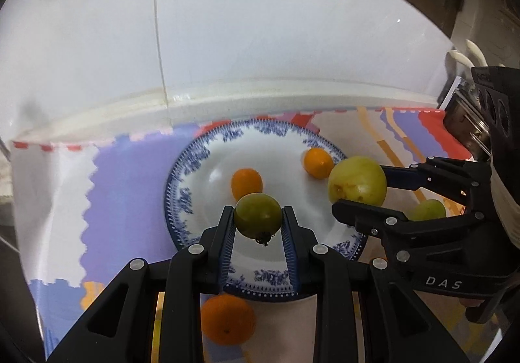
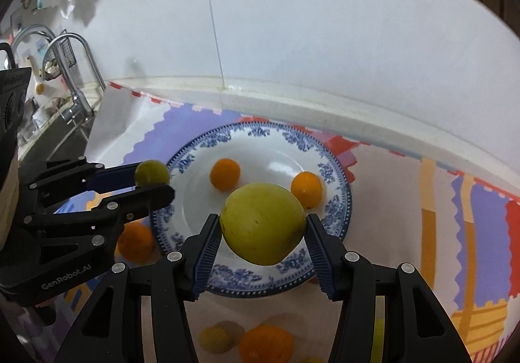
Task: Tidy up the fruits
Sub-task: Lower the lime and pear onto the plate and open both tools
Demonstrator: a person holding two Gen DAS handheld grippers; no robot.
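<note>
A blue-and-white patterned plate (image 1: 191,164) (image 2: 338,200) lies on a colourful cloth and holds two small oranges (image 1: 246,182) (image 1: 318,163) (image 2: 225,173) (image 2: 307,189). My left gripper (image 1: 258,216) is shut on a small green fruit (image 1: 258,215) and holds it over the plate's near part; this gripper also shows in the right wrist view (image 2: 152,181). My right gripper (image 2: 263,228) is shut on a larger yellow-green fruit (image 2: 263,228) above the plate's front rim, also seen in the left wrist view (image 1: 357,184).
Loose fruit lies on the cloth: an orange (image 1: 227,319) (image 2: 135,244) left of the plate, a green fruit (image 1: 427,210) to the right, an orange (image 2: 266,345) and a yellow fruit (image 2: 216,340) in front. A white tiled wall (image 1: 260,37) stands behind. A sink with taps (image 2: 65,70) is far left.
</note>
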